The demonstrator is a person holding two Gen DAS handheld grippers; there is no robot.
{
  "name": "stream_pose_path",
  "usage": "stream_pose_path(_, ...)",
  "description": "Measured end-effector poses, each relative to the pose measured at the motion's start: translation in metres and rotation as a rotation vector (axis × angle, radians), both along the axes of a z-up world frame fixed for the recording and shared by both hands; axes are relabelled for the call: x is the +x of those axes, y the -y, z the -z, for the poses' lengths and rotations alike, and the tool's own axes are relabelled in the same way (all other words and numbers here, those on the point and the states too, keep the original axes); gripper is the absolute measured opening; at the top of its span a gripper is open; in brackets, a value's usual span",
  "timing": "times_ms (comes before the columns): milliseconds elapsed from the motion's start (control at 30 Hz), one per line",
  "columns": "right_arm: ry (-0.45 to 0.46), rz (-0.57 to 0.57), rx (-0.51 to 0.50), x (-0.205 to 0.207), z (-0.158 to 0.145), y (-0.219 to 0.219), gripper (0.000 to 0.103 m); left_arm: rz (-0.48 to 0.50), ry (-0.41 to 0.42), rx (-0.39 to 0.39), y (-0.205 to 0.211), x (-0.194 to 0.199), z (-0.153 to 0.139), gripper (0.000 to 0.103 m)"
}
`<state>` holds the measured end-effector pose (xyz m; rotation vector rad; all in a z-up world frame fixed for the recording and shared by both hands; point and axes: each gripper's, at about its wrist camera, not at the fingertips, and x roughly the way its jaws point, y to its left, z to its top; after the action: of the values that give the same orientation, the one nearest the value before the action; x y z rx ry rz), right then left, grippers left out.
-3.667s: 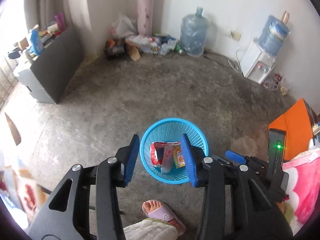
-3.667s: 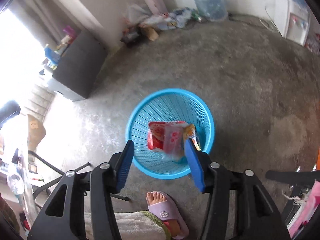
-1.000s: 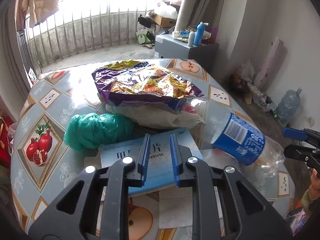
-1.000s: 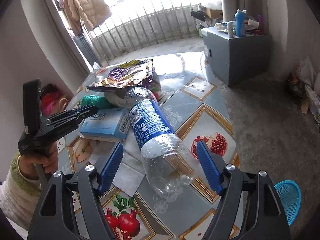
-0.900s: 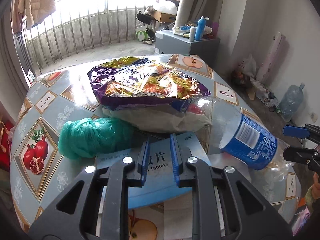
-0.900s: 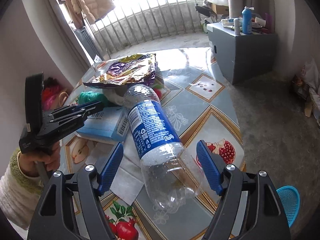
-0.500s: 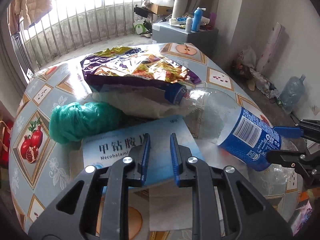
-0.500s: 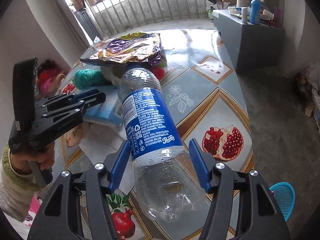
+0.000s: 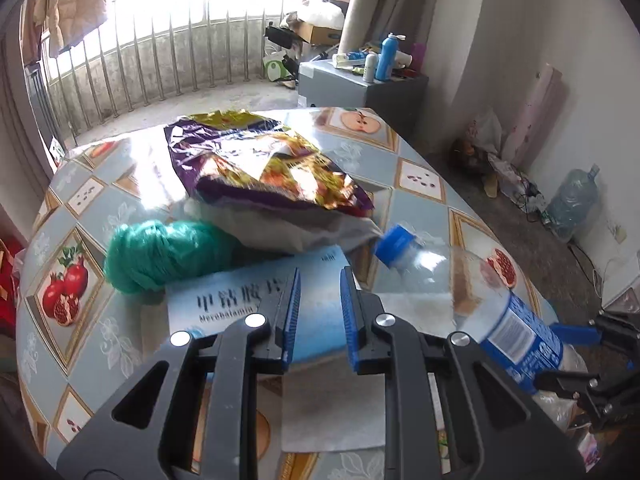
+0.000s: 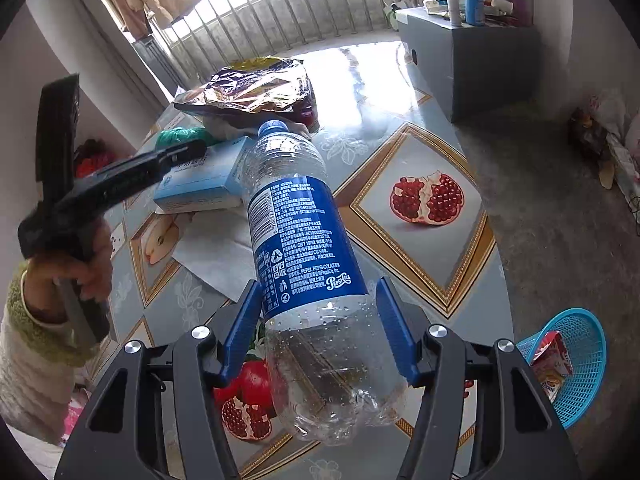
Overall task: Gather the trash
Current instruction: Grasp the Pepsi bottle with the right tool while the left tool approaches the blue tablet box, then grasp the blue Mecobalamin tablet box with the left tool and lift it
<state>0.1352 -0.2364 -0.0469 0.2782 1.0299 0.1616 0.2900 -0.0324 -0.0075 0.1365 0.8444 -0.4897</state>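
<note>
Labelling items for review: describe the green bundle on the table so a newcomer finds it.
On the fruit-patterned table, look left of the pale blue tablet box, below the purple snack bag. The green bundle is the only crumpled teal-green lump.

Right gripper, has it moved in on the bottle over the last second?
Yes. The right gripper advanced along the bottle toward the label, and its fingers now straddle it over the table.

Both tools moved from over the floor basket [image 10: 576, 364] to the table [image 10: 400, 92], right tool [image 10: 318, 320] narrowed around the bottle [image 10: 304, 256]
</note>
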Motion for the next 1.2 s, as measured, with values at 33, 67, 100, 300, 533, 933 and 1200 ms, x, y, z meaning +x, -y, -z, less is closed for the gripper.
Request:
stream_pose_path(33,0.0,0.006,0.005,-0.001,0.001,0.001,0.058,-0.001,-0.004,0.025,0.002,0.01,0.002,0.02)
stream_pose_path(67,0.001,0.011,0.011,-0.002,0.001,0.002,0.058,-0.007,-0.016,0.069,0.006,0.022,0.007,0.023)
stream_pose_path(100,0.001,0.016,0.016,-0.003,0.001,0.002,0.058,-0.017,-0.027,0.11,0.008,0.032,0.012,0.023)
stream_pose_path(300,0.001,0.029,0.038,-0.002,0.002,0.003,0.058,-0.027,-0.056,0.146,0.015,0.062,0.024,0.024)
stream_pose_path(533,-0.008,0.041,0.053,-0.006,0.002,0.007,0.058,0.003,-0.154,0.135,0.008,0.038,0.022,0.024)
stream_pose_path(933,-0.03,0.073,0.076,-0.031,0.004,0.009,0.055,0.021,-0.261,0.031,-0.038,-0.05,0.02,0.025)
stream_pose_path(1200,-0.042,0.086,0.093,-0.056,0.004,0.003,0.054,-0.067,-0.305,-0.043,-0.086,-0.087,0.023,0.042)
